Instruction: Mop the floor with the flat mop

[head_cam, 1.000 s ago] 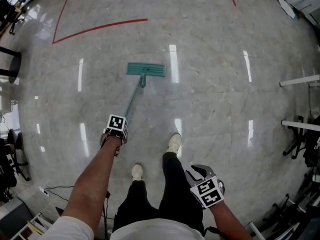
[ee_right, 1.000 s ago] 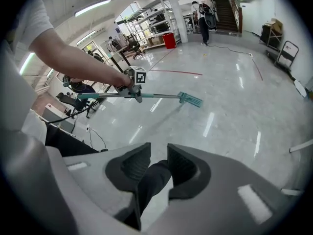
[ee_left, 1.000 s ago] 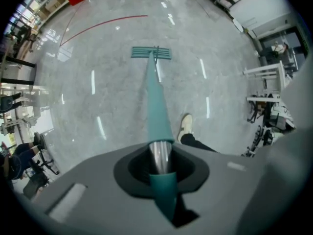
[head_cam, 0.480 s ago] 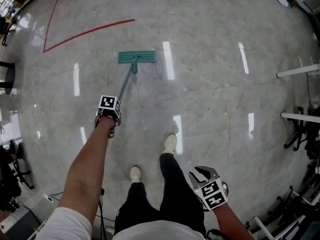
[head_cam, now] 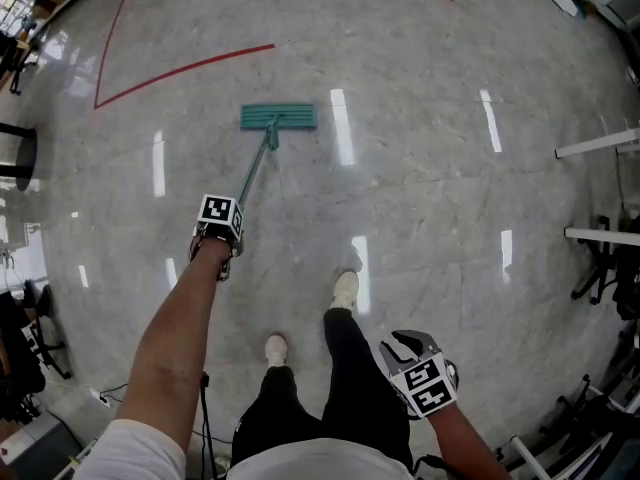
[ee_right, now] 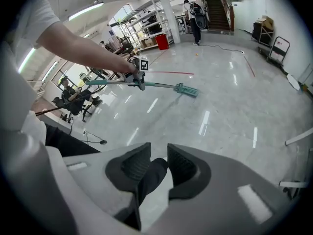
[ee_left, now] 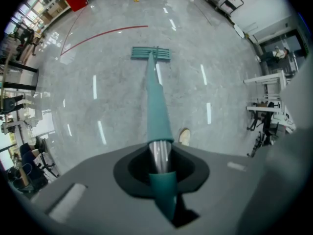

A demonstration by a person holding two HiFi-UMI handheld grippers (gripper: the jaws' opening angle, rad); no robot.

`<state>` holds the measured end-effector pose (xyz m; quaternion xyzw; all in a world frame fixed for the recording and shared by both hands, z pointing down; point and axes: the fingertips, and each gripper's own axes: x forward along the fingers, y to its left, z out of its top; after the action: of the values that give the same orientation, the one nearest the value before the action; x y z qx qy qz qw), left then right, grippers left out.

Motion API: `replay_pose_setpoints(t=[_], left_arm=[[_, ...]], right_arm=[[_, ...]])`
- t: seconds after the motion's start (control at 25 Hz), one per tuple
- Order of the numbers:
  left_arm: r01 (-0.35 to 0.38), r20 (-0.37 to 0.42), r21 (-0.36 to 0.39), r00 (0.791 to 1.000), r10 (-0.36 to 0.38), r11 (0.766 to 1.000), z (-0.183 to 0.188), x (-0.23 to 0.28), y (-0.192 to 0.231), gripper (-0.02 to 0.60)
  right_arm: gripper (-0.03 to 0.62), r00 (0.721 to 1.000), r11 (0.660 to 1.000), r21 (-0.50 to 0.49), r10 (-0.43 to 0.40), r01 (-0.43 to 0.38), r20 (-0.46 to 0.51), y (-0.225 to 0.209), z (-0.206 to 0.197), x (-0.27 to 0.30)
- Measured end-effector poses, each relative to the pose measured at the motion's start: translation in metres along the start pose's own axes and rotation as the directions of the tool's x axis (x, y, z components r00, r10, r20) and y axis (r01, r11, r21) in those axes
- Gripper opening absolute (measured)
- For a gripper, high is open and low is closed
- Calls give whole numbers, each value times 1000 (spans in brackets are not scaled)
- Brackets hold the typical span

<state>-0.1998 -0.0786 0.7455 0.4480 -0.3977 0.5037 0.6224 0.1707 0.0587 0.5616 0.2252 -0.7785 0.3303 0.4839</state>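
Ahead of my left gripper point(head_cam: 222, 236), I am gripping the flat mop point(head_cam: 278, 118), seemingly mid-stroke; next, pull steadily; right gripper point(ee_right: 155, 168) idling, narrowly open.

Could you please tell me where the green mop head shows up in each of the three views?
Head view: mop head upper left of centre.
Left gripper view: mop head top centre, at the handle's far end.
Right gripper view: mop head just right of centre, upper half.
Shared landmark: red floor line just beyond it.
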Motion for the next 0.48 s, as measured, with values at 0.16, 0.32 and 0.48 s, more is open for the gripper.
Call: replay_pose_setpoints(t=[0.16, 0.32, 0.48], left_arm=[[5, 14, 31, 1000, -5, 1000, -48, -6, 9, 58], [17, 22, 63, 1000, -18, 998, -110, -9, 13, 60], [34, 1, 73, 999, -34, 997, -171, 0, 12, 60]], right_arm=[[110, 999, 1000, -16, 3, -2, 32, 13, 16, 6], [110, 999, 998, -67, 11, -8, 47, 33, 25, 13], [110, 998, 994, -107, 19, -13, 56, 55, 31, 20]])
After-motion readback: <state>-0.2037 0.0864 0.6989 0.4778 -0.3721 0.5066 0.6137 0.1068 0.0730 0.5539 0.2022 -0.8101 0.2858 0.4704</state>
